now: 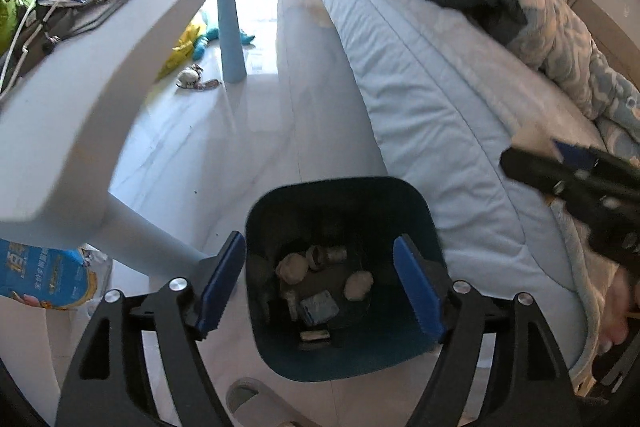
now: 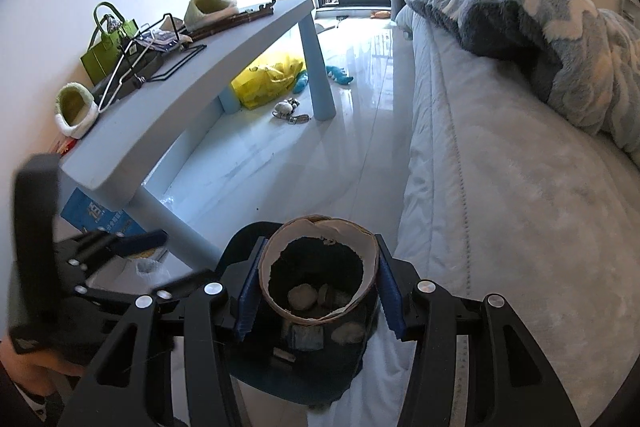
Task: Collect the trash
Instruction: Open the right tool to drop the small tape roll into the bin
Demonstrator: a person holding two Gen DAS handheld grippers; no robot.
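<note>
Low in the right wrist view, the right gripper [image 2: 318,287] is clamped on a torn brown cardboard tube [image 2: 320,267], held over the dark blue plastic bin [image 1: 340,307] that already holds scraps. The left gripper [image 1: 320,291] stands apart and empty above the bin. Released off-centre, the tube could clip the rim and roll onto the pale glossy floor [image 2: 280,167]; its exact alignment is hard to judge.

Black left tool [image 1: 320,287], blue ribbed pads [image 1: 418,289], silver screws, matching right tool [image 2: 318,291]
</note>
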